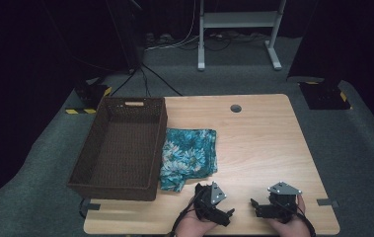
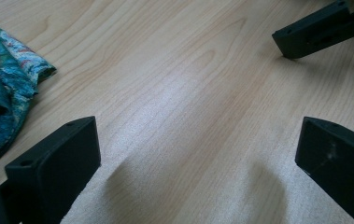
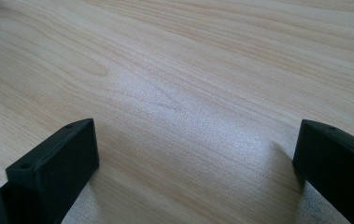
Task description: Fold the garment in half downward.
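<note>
Jaws wide on left gripper (image 1: 200, 189) & right gripper (image 1: 255, 205), cloth (image 1: 188, 157) edge nr left.

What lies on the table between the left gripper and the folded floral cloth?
Nothing: between the left gripper and the floral cloth is bare table, seen in the high view.

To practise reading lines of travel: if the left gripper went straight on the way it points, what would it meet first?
Probably nothing: the left gripper, jaws open, points over bare light wooden tabletop, between the teal flowered cloth and the right gripper. Depth beyond is unclear.
</note>
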`<action>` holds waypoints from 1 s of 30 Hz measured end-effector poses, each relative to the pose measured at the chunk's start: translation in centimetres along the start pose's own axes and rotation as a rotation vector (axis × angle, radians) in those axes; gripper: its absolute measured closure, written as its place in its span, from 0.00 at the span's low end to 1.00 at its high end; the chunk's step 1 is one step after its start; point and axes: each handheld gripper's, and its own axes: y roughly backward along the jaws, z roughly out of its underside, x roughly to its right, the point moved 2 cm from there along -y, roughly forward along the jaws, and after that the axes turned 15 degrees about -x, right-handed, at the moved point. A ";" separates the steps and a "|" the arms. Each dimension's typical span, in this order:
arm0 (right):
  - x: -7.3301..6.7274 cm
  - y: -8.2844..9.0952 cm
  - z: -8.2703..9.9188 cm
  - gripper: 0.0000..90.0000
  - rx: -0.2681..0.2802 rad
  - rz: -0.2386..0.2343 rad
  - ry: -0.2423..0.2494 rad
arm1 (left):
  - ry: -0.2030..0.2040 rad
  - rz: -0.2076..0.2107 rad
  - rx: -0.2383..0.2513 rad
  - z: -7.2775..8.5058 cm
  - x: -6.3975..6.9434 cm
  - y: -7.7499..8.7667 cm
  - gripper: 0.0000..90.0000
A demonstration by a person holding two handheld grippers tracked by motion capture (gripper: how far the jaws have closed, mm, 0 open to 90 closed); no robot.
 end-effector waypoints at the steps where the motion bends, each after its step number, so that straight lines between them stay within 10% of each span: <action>1: 0.0 0.0 -0.1 0.00 0.001 0.000 0.002 | -0.003 0.002 0.005 0.0 0.0 0.1 0.00; 20: 0.3 -0.1 -0.2 0.00 -0.001 -0.012 0.020 | 0.030 0.039 0.055 -1.3 -1.0 1.4 0.01; 23: 0.4 -0.1 -0.1 0.00 0.000 -0.015 0.024 | 0.083 0.066 0.063 -1.5 -1.6 1.4 0.01; 30: 0.5 0.1 0.1 0.00 0.001 -0.015 0.024 | 0.098 0.023 0.075 -2.8 -3.2 2.2 0.01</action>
